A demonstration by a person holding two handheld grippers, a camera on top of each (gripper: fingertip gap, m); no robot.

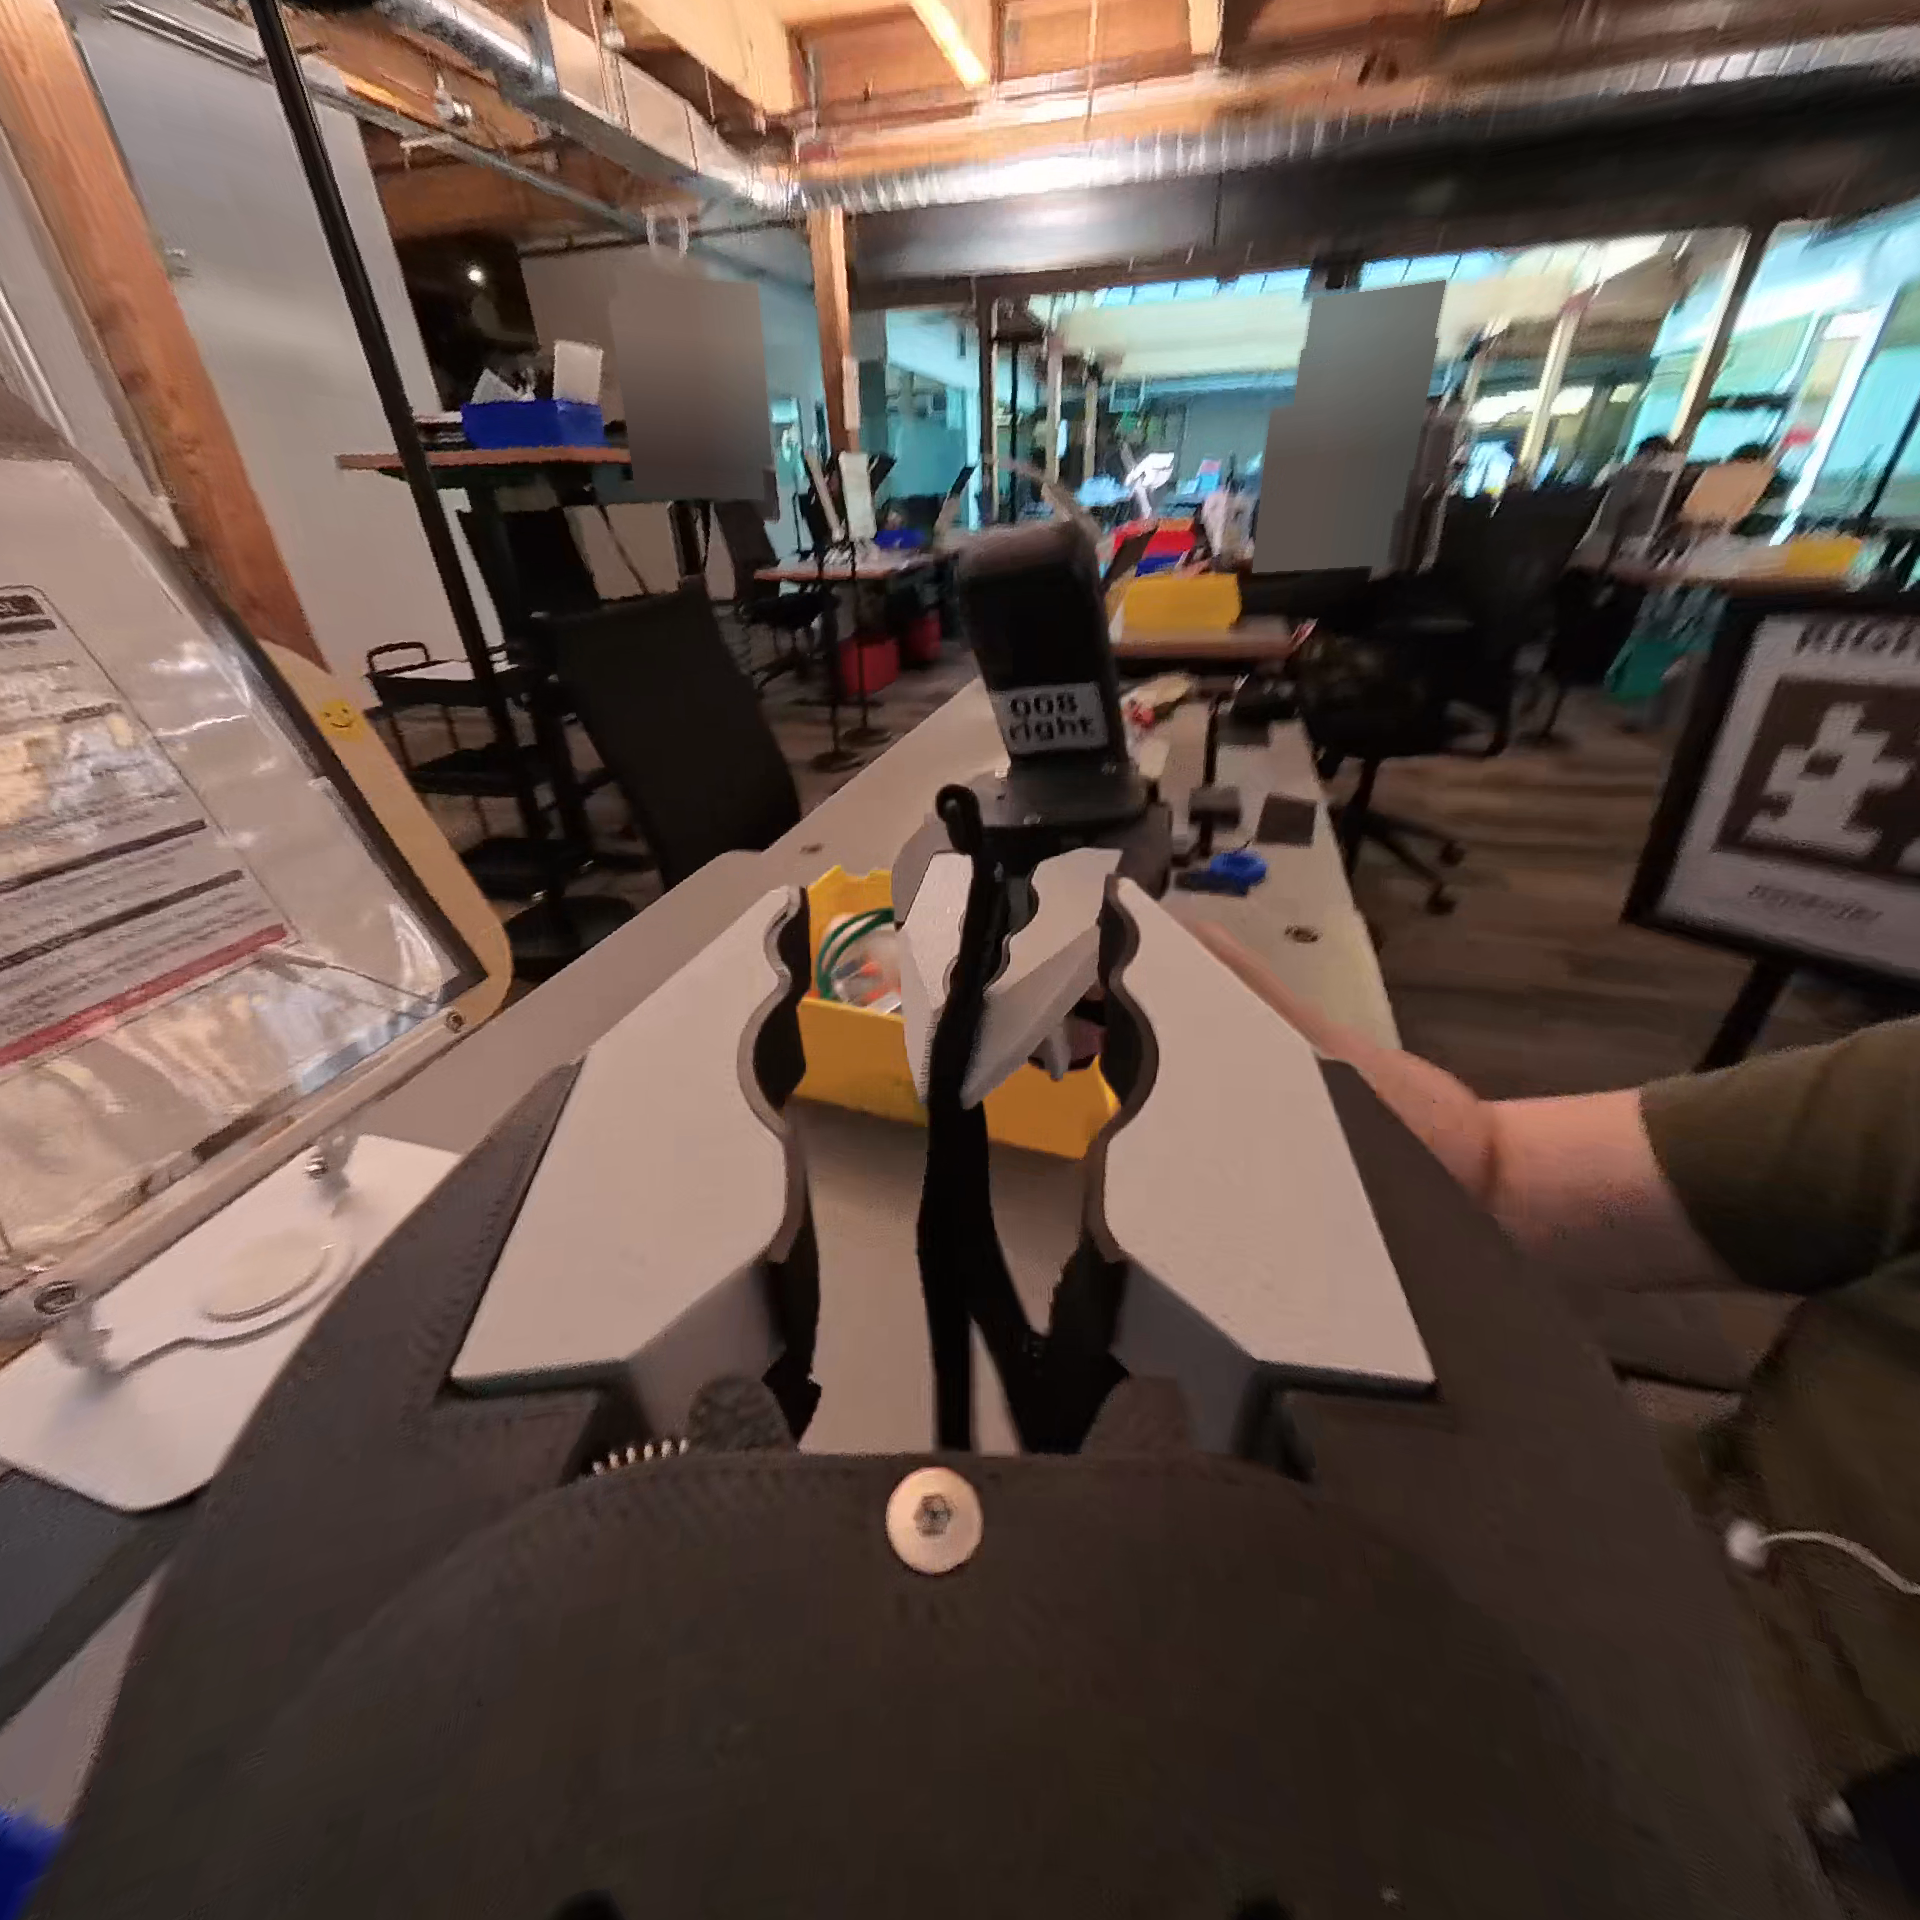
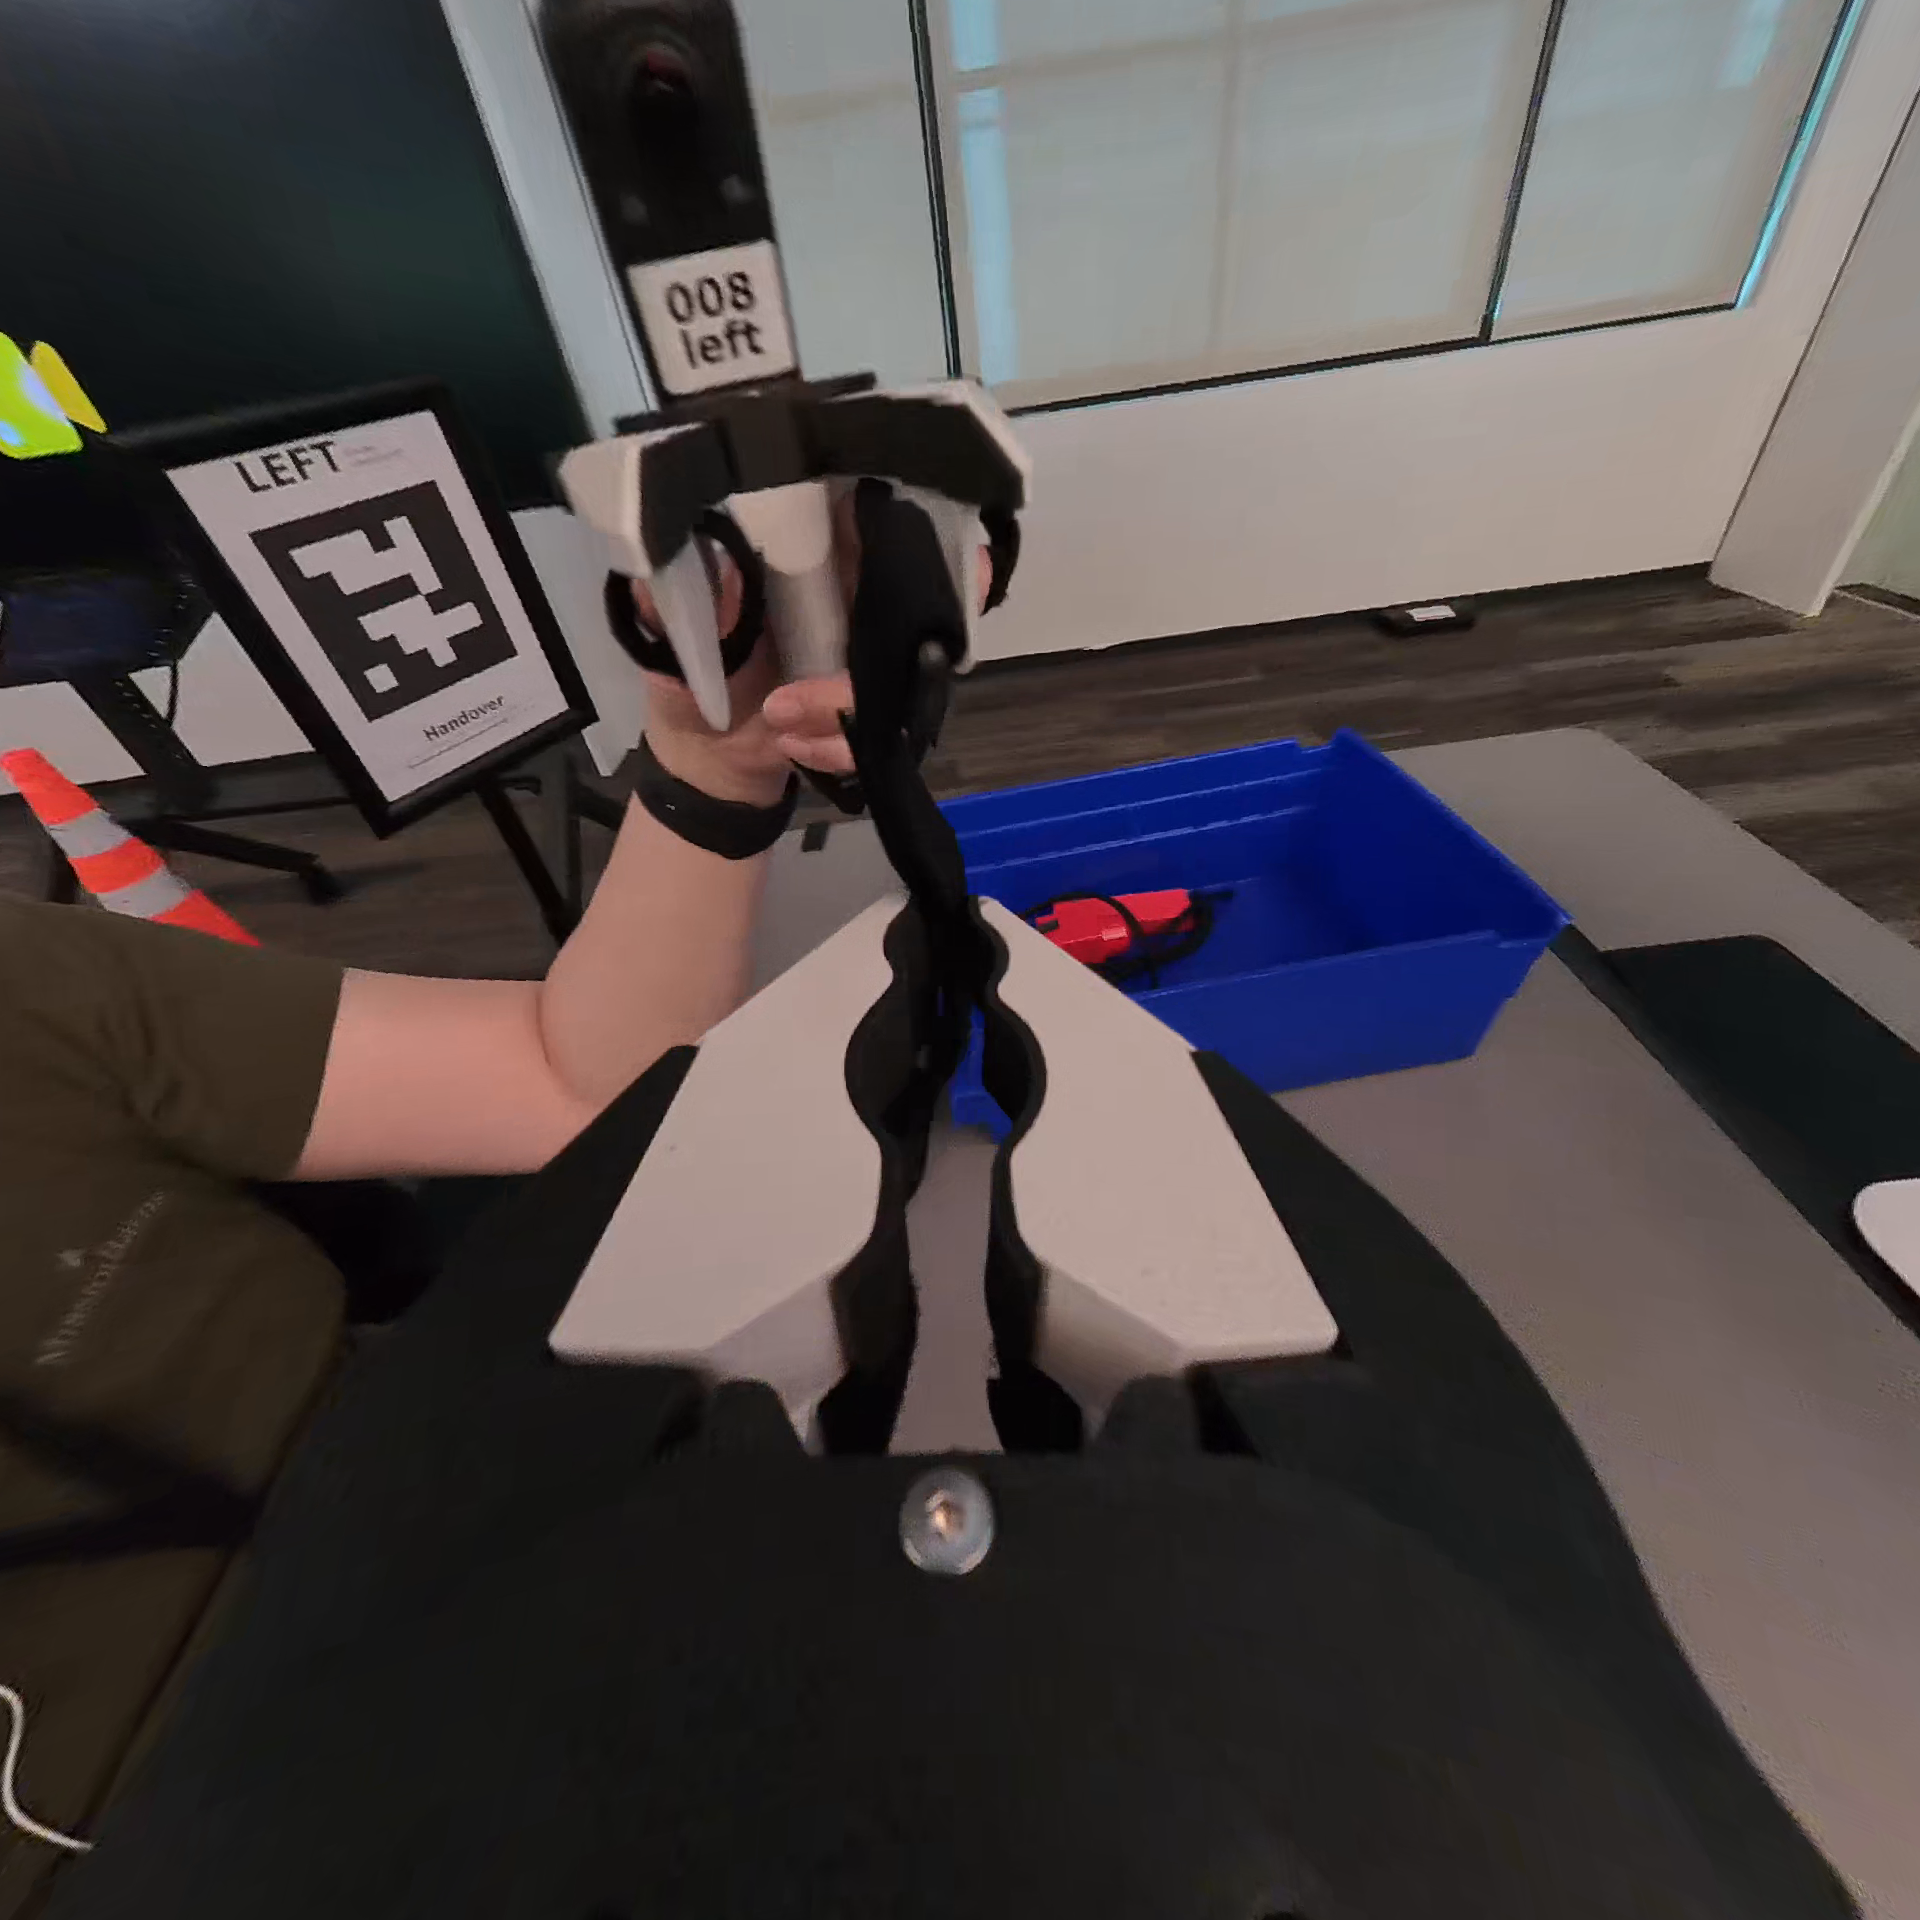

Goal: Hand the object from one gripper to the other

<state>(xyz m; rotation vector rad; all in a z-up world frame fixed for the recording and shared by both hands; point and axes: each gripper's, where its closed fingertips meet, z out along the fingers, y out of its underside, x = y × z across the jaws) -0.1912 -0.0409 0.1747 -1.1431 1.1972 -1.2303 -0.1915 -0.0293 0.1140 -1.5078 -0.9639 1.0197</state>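
A long black strap-like object point(image 1: 956, 1195) runs between both grippers. My right gripper point(image 2: 942, 925) is shut on it near the fingertips. In the left wrist view the right gripper point(image 1: 951, 1096) faces me and pinches the object. My left gripper point(image 1: 951, 914) is open, and the object hangs in the wide gap without touching either finger. In the right wrist view the left gripper point(image 2: 883, 665) is held up opposite, with the object's point(image 2: 904, 810) upper end between its spread fingers. A person's arm point(image 2: 623, 987) holds it.
A yellow bin point(image 1: 852, 1049) with small items sits on the grey table point(image 1: 1257, 904) below the grippers. A blue bin point(image 2: 1351, 997) holds a red tool point(image 2: 1112, 920). Framed marker signs point(image 2: 384, 603) point(image 1: 1808, 810) stand at the sides, and an orange cone point(image 2: 114, 852) stands at the left. My right fingertips sit around 6 cm from my left ones.
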